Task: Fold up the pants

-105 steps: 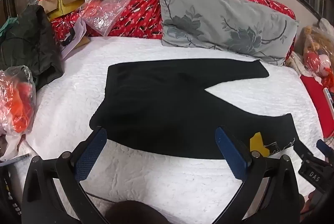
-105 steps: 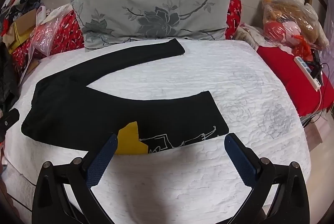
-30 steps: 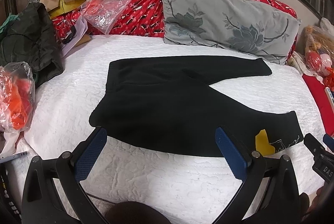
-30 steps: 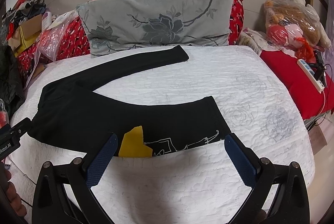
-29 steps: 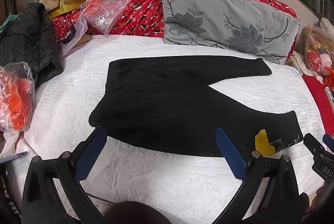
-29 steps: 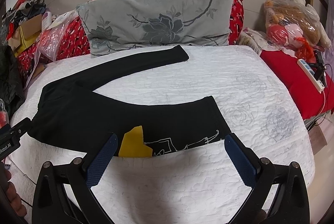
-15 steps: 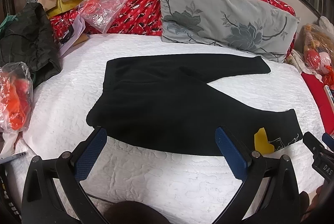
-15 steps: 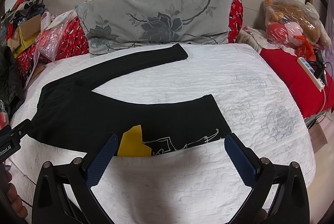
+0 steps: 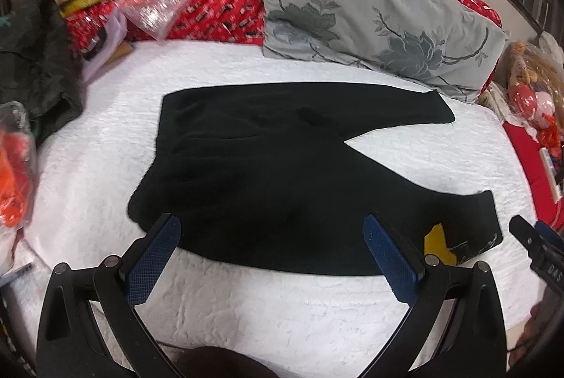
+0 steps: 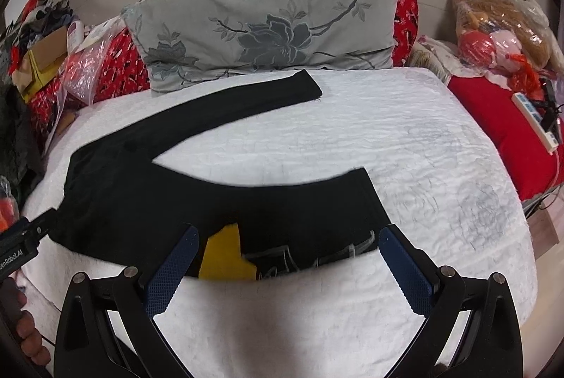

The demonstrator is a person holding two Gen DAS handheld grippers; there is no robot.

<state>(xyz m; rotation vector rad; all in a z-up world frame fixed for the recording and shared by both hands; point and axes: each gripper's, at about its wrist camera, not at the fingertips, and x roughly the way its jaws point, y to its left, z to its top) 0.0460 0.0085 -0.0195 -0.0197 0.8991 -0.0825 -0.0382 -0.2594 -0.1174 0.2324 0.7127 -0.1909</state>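
Note:
Black pants (image 9: 275, 166) (image 10: 183, 198) lie flat on the white quilted bed (image 9: 268, 304), waist to the left, two legs spread apart to the right. The near leg bears a yellow patch (image 10: 225, 258) and white line print by its cuff. My left gripper (image 9: 271, 237) hovers open over the near edge of the waist and seat. My right gripper (image 10: 289, 244) hangs open above the near leg's cuff end, nothing between its fingers. Each gripper's tip shows at the edge of the other's view.
A grey floral pillow (image 10: 268, 29) leans on red bedding (image 9: 211, 11) at the head. Plastic bags, boxes and dark clothes (image 9: 31, 64) crowd the left side. Bagged toys (image 10: 500, 22), a red cushion and a power strip (image 10: 535, 121) sit at the right.
Both grippers have moved closer to the pants' near edge, so the pants look larger. The pants lie as before and both grippers remain open.

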